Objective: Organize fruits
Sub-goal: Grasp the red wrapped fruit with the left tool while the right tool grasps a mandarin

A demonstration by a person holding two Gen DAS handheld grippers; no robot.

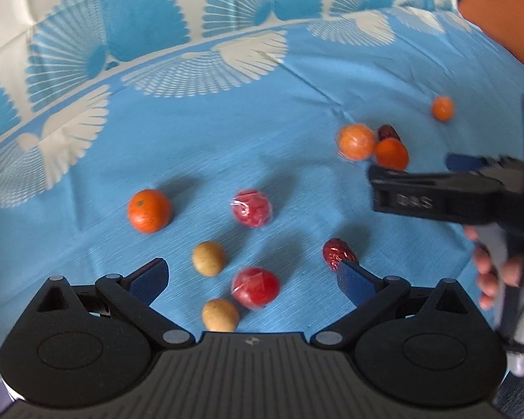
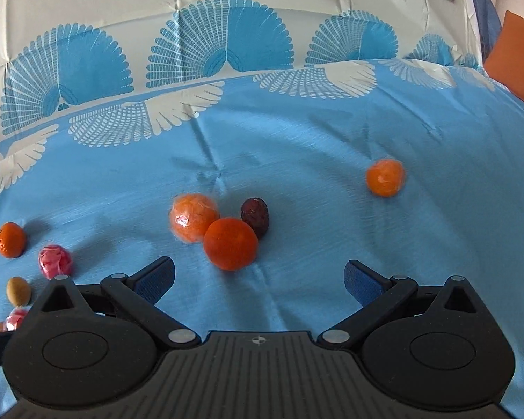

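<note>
Both grippers empty, jaws spread wide, nothing between them. Left gripper [image 1: 253, 277] hovers over the near cluster on the blue cloth [image 1: 227, 122]: two tan fruits [image 1: 209, 257], two red wrapped ones [image 1: 255, 286], a red date [image 1: 339, 253] just off its right jaw. Right gripper [image 2: 260, 277] faces the bare orange [image 2: 231, 243], which touches a wrapped orange [image 2: 193, 222] and a dark date [image 2: 255, 217]. Looks like each hand takes its own side. Fruits are scattered by kind, so sorting is barely started. Tight cluster risks knocking neighbours.

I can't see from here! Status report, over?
Left gripper open, empty. Right gripper open, empty. Nearest orange ahead of right. Fruit scattered, nothing blocking.
</note>
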